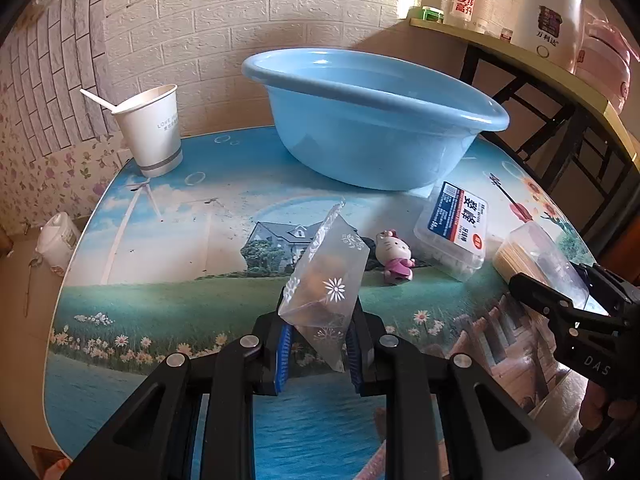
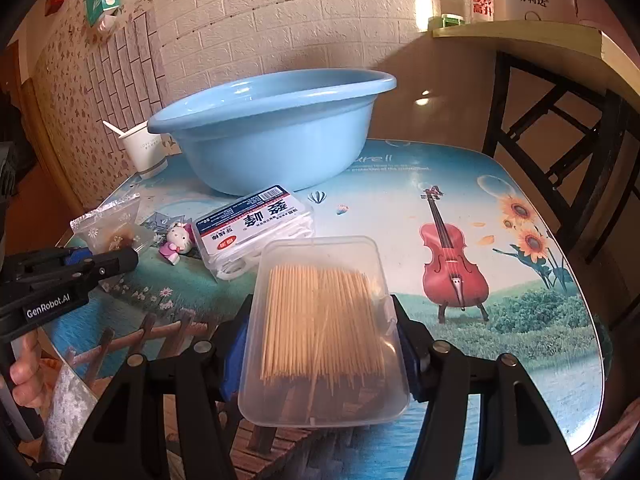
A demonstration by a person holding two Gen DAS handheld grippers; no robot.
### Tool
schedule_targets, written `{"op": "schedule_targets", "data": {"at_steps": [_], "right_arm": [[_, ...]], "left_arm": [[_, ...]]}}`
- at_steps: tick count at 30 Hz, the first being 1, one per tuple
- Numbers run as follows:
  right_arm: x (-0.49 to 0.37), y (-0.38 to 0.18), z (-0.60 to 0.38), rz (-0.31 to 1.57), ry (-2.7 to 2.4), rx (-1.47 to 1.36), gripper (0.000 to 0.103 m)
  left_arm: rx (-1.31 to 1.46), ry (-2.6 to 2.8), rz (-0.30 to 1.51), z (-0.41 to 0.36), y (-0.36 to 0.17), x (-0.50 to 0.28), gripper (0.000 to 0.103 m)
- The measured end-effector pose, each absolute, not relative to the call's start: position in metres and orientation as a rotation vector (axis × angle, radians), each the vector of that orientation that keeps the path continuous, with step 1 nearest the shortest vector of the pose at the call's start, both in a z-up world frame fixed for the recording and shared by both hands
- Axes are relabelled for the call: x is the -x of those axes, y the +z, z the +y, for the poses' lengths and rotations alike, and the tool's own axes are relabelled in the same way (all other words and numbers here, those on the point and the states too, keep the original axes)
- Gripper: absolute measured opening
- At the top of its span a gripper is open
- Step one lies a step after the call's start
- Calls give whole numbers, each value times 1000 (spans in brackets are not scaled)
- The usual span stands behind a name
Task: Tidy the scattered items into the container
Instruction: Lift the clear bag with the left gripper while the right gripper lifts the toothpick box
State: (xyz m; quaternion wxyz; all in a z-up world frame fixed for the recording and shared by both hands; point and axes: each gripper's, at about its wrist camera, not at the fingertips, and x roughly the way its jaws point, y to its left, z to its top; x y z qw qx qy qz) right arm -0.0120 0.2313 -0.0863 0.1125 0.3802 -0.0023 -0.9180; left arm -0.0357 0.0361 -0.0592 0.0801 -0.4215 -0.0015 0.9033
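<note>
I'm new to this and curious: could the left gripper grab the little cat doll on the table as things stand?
Probably not yet. The left gripper is shut on a clear bag, so its jaws are taken. The doll lies just beyond it on the table with nothing between, so once the bag is dropped it looks easy to reach.

Basin [image 1: 360, 120] interior mostly hidden; sachet [image 1: 328, 276] contents blurred.
</note>
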Motion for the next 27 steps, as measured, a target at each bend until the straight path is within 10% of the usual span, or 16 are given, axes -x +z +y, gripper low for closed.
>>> {"op": "schedule_targets", "data": {"at_steps": [27], "right_arm": [[-3,-46,232,-73,-2678,-1114,62]], "left_arm": [[1237,2720,-17,51,-34,25,22]]}}
